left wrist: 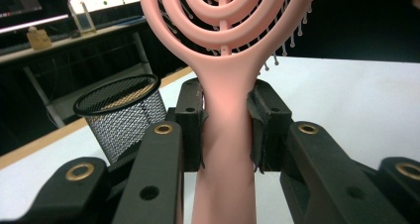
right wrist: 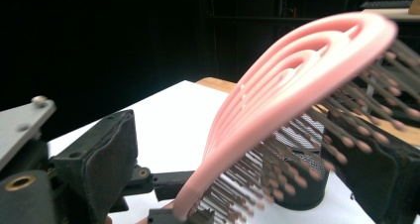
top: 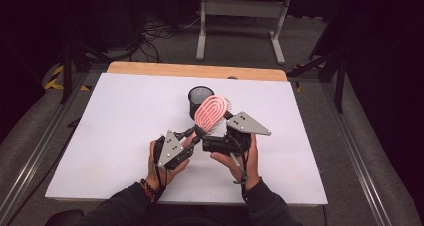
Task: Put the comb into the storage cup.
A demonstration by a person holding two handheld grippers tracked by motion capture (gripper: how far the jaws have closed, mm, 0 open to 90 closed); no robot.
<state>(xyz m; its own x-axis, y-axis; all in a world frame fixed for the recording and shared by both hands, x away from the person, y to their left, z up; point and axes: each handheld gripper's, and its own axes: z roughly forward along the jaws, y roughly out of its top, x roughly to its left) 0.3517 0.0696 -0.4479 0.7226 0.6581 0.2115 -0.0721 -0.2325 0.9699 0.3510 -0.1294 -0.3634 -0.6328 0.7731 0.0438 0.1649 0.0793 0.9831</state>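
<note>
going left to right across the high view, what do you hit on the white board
left gripper shut on the handle → black mesh cup → pink hairbrush head → right gripper, jaws wide either side of the brush head, not pressing it

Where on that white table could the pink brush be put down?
The table is bare left of the cup, right of the right gripper and along the far wooden edge. It is crowded mid-table, where the left gripper clamps the brush.

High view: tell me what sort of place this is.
Probably a lab or workshop recording station: a white board on a wooden table between metal rails, cables on a grey floor, dark surroundings.
</note>
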